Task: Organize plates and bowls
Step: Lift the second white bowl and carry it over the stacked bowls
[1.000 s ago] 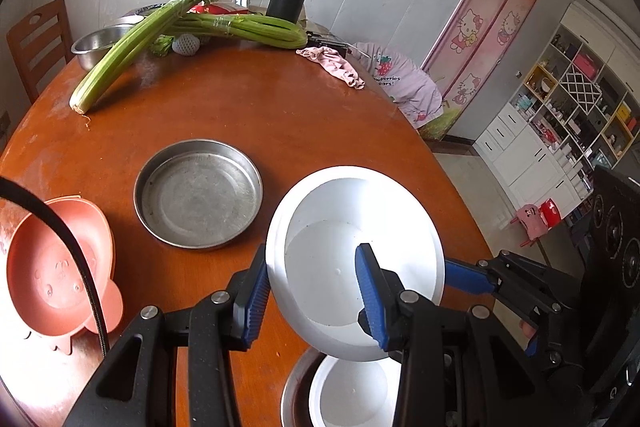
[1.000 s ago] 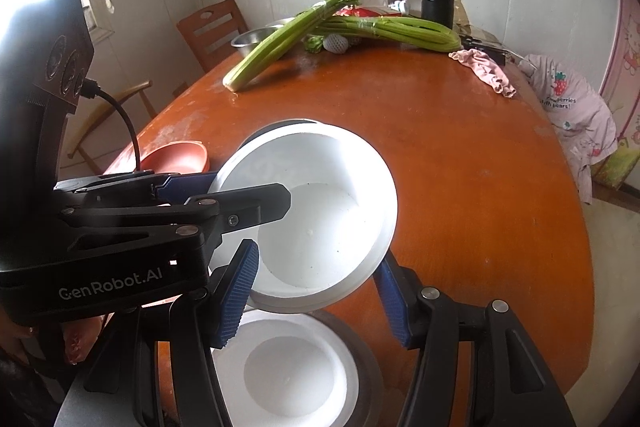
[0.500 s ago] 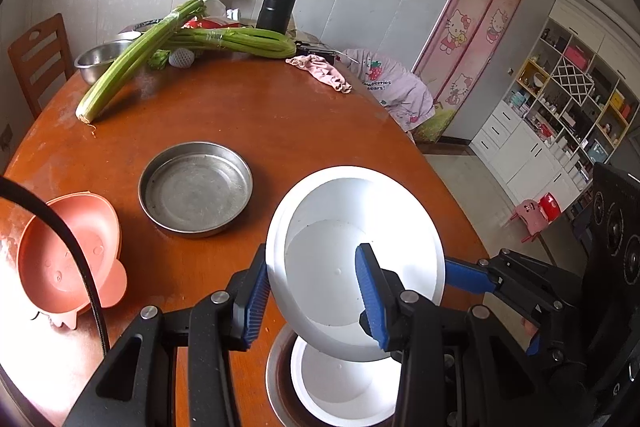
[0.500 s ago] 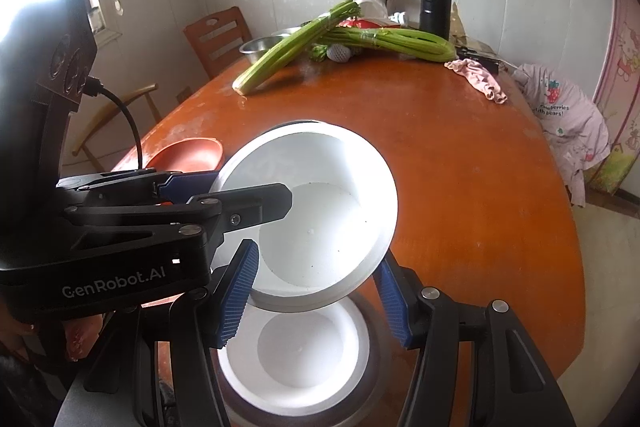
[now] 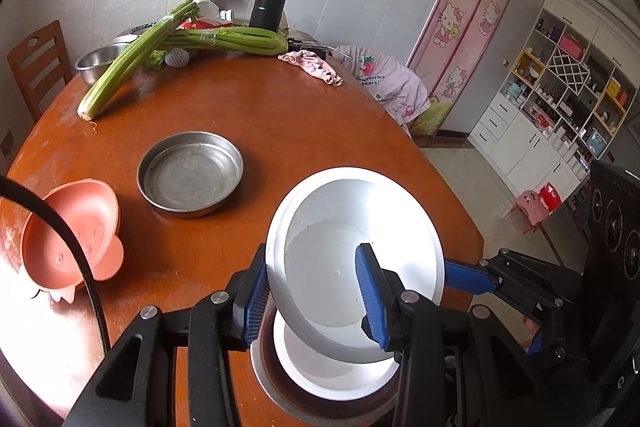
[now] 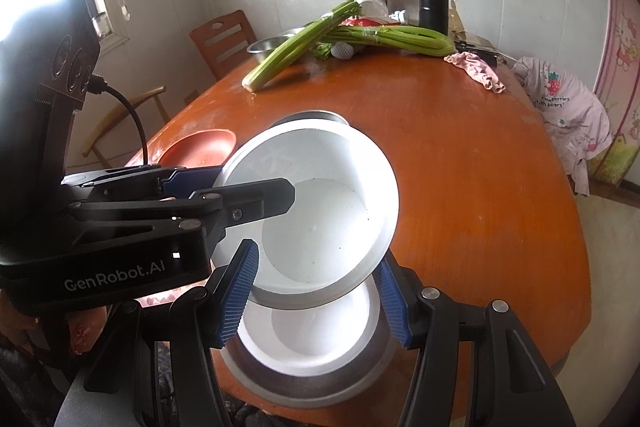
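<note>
A deep white plate [image 5: 352, 259] [image 6: 320, 203] hangs tilted over the near table edge. My left gripper [image 5: 312, 297] is shut on its left rim, one pad inside and one outside. My right gripper [image 6: 316, 297] is shut on the plate's lower right edge, and one blue finger [image 5: 466, 273] shows at the rim. Directly under the held plate a white bowl [image 5: 332, 375] [image 6: 312, 339] sits inside a steel plate [image 5: 272, 387] [image 6: 300, 393]. A steel pan [image 5: 190, 173] and a pink pig-shaped bowl [image 5: 68, 227] [image 6: 200, 147] lie further left on the table.
At the far side of the round wooden table [image 5: 280, 131] lie celery bunches [image 5: 160, 39], a steel bowl [image 5: 96, 61], a black flask [image 5: 268, 1] and a pink cloth [image 5: 312, 65]. A wooden chair [image 5: 36, 63] stands at the left.
Both grippers have drawn back together toward the near table edge with the white plate. More of the white bowl and steel plate beneath has come into view.
</note>
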`<act>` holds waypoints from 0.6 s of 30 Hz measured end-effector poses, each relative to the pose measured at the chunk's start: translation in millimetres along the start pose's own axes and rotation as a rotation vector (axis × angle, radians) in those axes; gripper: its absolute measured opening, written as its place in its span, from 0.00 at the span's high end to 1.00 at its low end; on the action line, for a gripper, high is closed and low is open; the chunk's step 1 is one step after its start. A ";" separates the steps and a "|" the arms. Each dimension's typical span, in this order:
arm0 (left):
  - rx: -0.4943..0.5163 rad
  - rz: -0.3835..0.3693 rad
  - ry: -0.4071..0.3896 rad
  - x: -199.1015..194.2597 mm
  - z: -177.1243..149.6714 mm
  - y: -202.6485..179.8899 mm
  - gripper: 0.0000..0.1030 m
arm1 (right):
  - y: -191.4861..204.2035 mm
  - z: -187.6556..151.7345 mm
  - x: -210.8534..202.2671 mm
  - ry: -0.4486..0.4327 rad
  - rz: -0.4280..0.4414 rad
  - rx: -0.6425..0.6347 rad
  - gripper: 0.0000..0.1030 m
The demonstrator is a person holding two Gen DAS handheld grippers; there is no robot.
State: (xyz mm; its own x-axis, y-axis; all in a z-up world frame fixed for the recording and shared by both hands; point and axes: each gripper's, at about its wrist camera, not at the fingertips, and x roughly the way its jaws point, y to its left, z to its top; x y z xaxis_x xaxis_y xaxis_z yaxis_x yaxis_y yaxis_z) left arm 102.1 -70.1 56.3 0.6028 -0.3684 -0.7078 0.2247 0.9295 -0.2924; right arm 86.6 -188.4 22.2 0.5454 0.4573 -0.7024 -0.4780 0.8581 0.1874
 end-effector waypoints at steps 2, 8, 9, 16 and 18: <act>-0.005 -0.005 0.006 -0.4 -3.4 0.7 0.60 | -0.2 -4.6 -0.6 0.003 0.008 0.004 0.41; 0.001 -0.006 0.015 -0.8 -11.7 -2.1 0.60 | 0.7 -15.8 -2.7 0.009 0.017 0.009 0.41; 0.001 -0.006 0.017 -0.4 -13.0 -2.9 0.60 | 0.4 -17.5 -3.2 0.009 0.018 0.011 0.41; 0.001 -0.004 0.042 4.4 -21.0 -3.7 0.60 | 1.4 -28.7 -0.8 0.026 0.018 0.014 0.41; -0.001 -0.004 0.049 6.3 -23.8 -3.0 0.60 | 1.2 -32.0 -0.9 0.029 0.021 0.017 0.41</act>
State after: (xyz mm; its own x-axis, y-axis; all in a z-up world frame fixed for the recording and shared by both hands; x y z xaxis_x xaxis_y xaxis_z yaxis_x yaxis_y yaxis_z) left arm 87.0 -75.6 37.4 0.5635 -0.3726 -0.7373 0.2261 0.9280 -0.2961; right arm 63.5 -195.2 1.0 0.5151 0.4682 -0.7180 -0.4773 0.8524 0.2134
